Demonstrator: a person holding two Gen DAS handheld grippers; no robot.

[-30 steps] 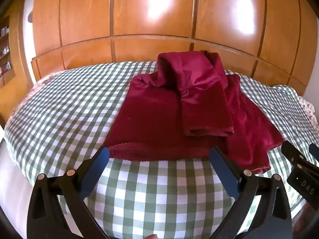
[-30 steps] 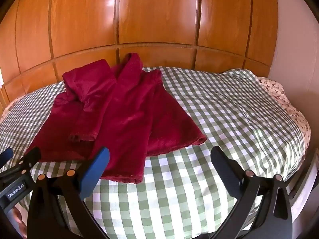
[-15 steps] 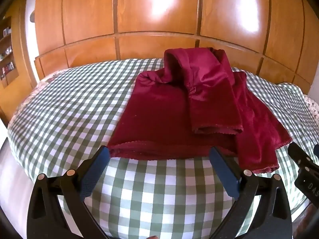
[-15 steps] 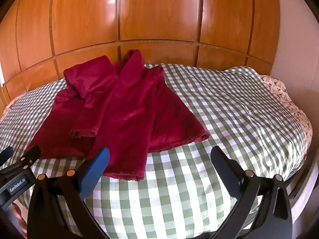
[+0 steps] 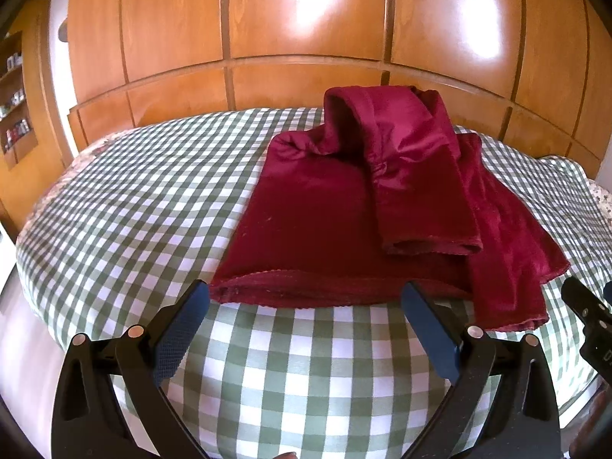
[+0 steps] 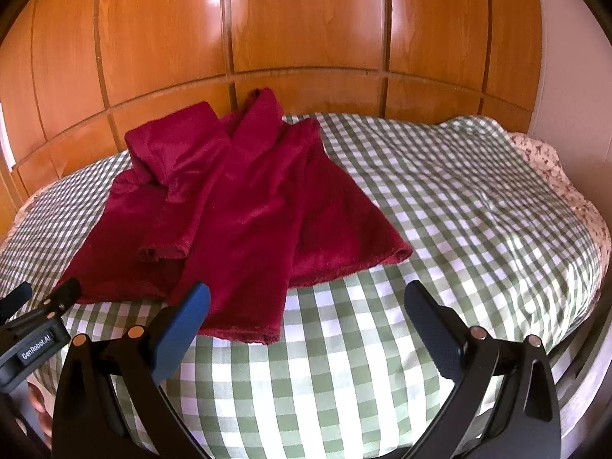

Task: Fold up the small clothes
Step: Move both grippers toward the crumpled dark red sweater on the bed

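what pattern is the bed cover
Green and white check bed cover, clearest in the right wrist view.

Shelf items (image 5: 15, 130): too small to tell — left picture edge cuts them.
Garment (image 5: 344, 210): underside hidden against the bed (image 5: 134, 210).
Right gripper (image 5: 591, 329): cut off — left view.

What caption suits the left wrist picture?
Open left gripper poised at the hem of a dark red garment on a green checked bedspread.
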